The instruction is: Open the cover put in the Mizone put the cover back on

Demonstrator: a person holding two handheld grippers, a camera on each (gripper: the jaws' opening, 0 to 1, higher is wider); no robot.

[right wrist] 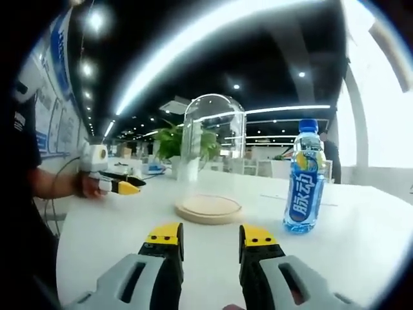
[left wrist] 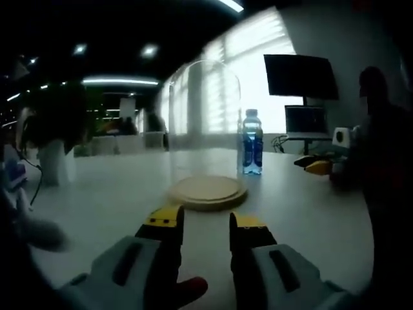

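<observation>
Here, Mizone bottle (right wrist: 304,177) label legible, cover (right wrist: 213,135) seated

Right in front of your right gripper (right wrist: 208,241) the white table (right wrist: 116,232) is bare up to the glass cover (right wrist: 213,145) on its round wooden base (right wrist: 209,209). The Mizone bottle (right wrist: 304,177) stands just beside it, with a gap between them. Your left gripper (right wrist: 122,186) is well off to the side.

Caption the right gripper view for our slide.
Open right gripper faces glass cover on wooden base, Mizone bottle beside it.
</observation>
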